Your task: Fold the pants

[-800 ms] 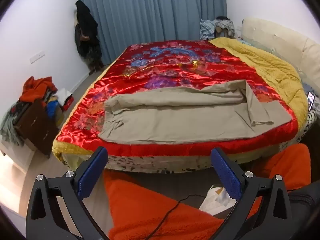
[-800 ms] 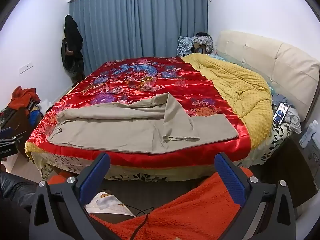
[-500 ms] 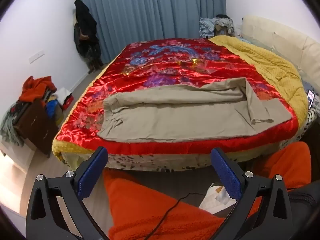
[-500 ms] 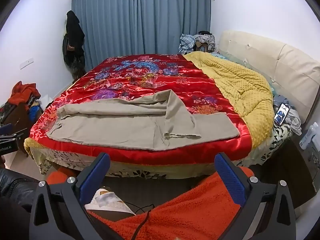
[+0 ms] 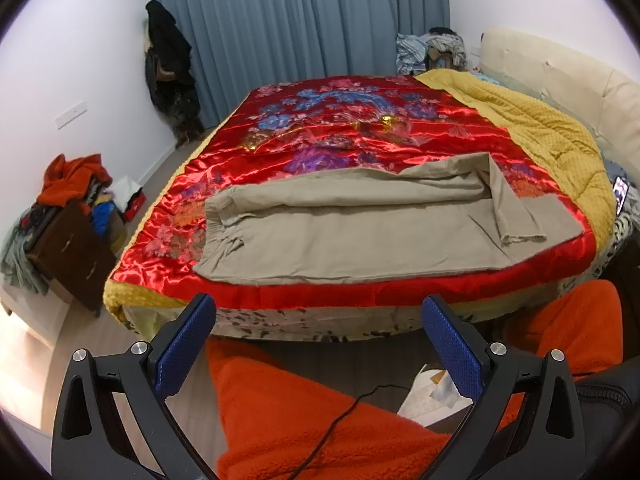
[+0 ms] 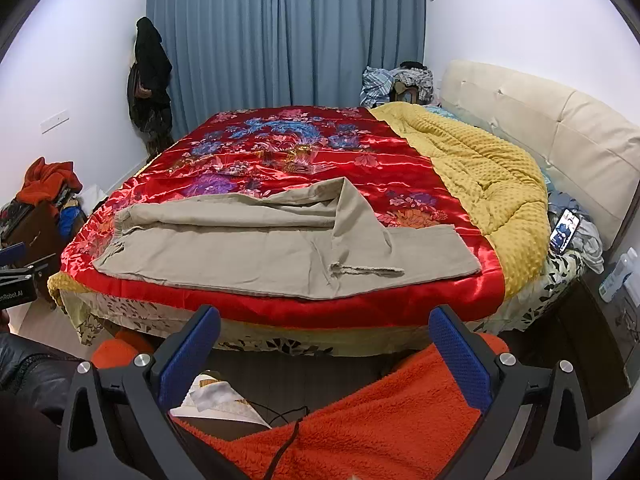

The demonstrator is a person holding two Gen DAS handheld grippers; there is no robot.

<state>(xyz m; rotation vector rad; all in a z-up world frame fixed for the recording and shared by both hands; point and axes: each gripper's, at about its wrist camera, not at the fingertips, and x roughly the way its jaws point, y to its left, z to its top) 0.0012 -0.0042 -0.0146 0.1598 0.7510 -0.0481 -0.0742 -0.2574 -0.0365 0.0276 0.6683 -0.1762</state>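
- Left side: a cluttered dresser sits just off the bed's left corner, with only a strip of floor between them.
- Khaki pants lie lengthwise along the bed's near edge on the red quilt; one leg is flipped back over the other near the right end.
- Left gripper and right gripper both hang off the near edge, jaws spread wide, nothing in them, well short of the pants.
- Right: yellow blanket, then the headboard.

Left gripper black-framed with blue dimpled pads, silver screws, right gripper alike, fuzzy orange trousers, black sleeve
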